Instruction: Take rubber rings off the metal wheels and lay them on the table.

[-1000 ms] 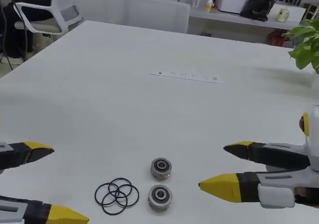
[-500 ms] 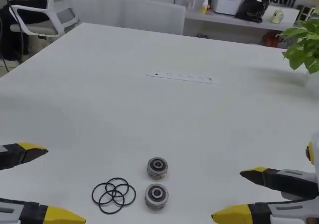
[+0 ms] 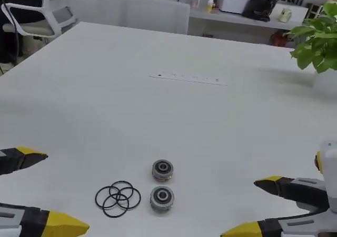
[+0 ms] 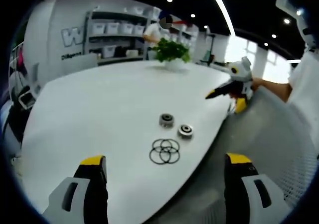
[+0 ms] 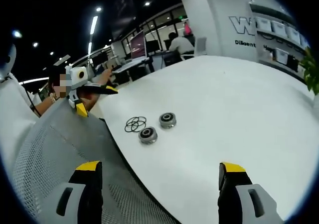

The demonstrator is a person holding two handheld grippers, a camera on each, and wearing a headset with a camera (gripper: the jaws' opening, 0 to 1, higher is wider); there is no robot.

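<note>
Head view, with both gripper views. The white table (image 3: 158, 116) carries two metal wheels lying flat near its front edge: the nearer wheel (image 3: 161, 197) and the farther wheel (image 3: 162, 168), close together but apart. Just left of the nearer wheel, a cluster of thin black rubber rings (image 3: 118, 198) lies flat on the tabletop, the loops overlapping one another. Whether any ring is seated on either wheel cannot be told.

The left gripper (image 3: 58, 191) enters from the lower left and the right gripper (image 3: 242, 208) from the lower right. Each has its yellow-tipped jaws spread wide and holds nothing, and neither touches wheel or ring. Wheels and rings lie between the two grippers.

Farther off, a pale strip of small markings (image 3: 189, 78) lies mid-table. A leafy green plant (image 3: 316, 47) stands at the right edge, a white office chair (image 3: 42, 10) beyond the far left corner, and a shelf with boxes (image 3: 237, 0) along the back wall.
</note>
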